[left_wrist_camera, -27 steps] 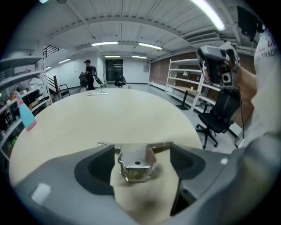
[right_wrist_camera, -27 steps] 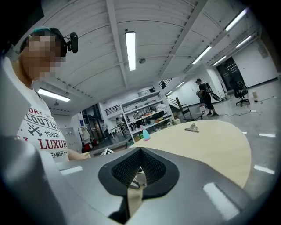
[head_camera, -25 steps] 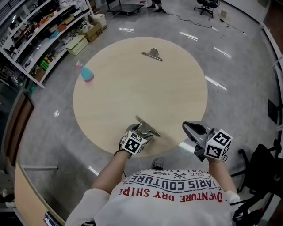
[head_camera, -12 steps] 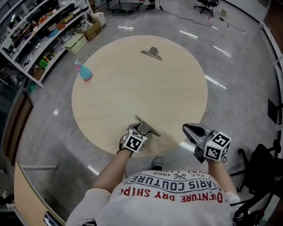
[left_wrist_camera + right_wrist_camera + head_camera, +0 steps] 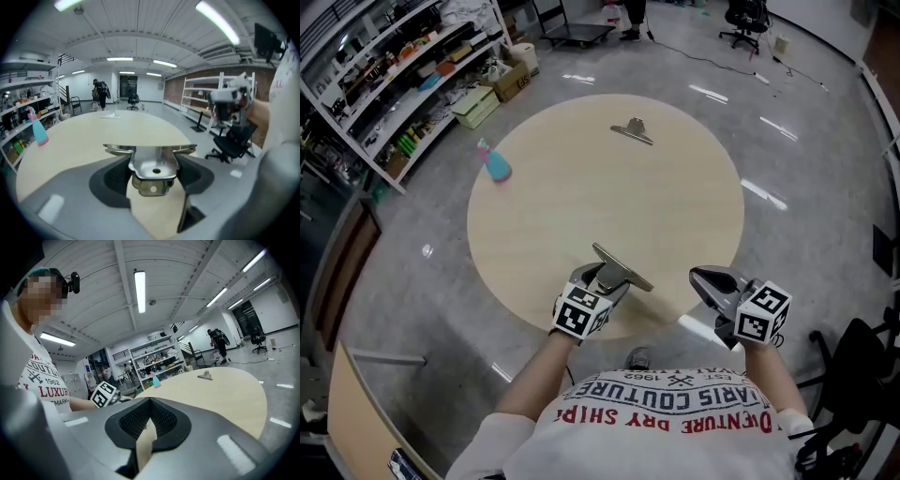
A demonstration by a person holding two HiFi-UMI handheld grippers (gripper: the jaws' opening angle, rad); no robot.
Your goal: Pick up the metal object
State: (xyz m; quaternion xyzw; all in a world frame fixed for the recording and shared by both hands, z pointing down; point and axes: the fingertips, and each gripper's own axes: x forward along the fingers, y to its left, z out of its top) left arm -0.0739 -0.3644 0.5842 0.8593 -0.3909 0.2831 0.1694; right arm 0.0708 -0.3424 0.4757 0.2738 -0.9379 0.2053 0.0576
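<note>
A shiny metal clip (image 5: 622,267) with a long flat bar sits at the near edge of the round wooden table (image 5: 581,197). My left gripper (image 5: 605,278) is shut on its handle. In the left gripper view the clip (image 5: 152,166) fills the gap between the pads of the left gripper (image 5: 152,172), with its bar lying crosswise. I cannot tell whether the clip is off the table. My right gripper (image 5: 705,277) hovers off the table's near right edge. Seen in its own view, the right gripper (image 5: 149,420) is shut and holds nothing.
A second metal clip (image 5: 632,130) lies at the table's far side. A blue spray bottle (image 5: 495,163) stands at the far left edge. Shelves (image 5: 384,75) and boxes (image 5: 478,98) line the left wall. A black office chair (image 5: 853,366) stands at the right.
The head view has tilted, so the table sits lower in the picture. My left gripper stays on the clip at the near edge. The right gripper has barely moved.
</note>
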